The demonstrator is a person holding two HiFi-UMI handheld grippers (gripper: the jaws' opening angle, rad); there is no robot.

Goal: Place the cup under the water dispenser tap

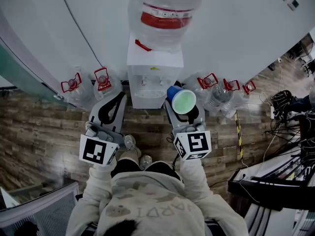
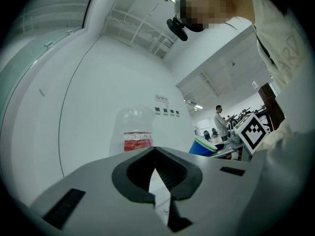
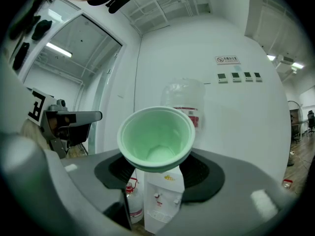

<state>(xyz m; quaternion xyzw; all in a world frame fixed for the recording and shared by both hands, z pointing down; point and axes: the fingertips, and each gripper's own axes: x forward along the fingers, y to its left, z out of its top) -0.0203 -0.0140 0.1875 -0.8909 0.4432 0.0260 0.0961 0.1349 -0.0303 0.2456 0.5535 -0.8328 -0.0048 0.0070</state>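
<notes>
The cup (image 1: 183,101), blue outside and pale green inside, is held upright in my right gripper (image 1: 183,110), whose jaws are shut on its lower wall. In the right gripper view the cup (image 3: 156,136) fills the middle above the jaws of that gripper (image 3: 157,167). The white water dispenser (image 1: 150,82) stands just ahead against the wall, with a clear bottle (image 1: 165,14) on top; the cup is to the right of its tap recess and short of it. My left gripper (image 1: 119,97) hovers left of the dispenser, its jaws closed tip to tip with nothing between them (image 2: 155,154).
Spare water bottles with red handles stand on the wooden floor at both sides of the dispenser (image 1: 74,85) (image 1: 209,82). Cables (image 1: 290,117) and desks crowd the right. A chair (image 1: 39,210) is at the lower left. A person (image 2: 220,122) stands far off.
</notes>
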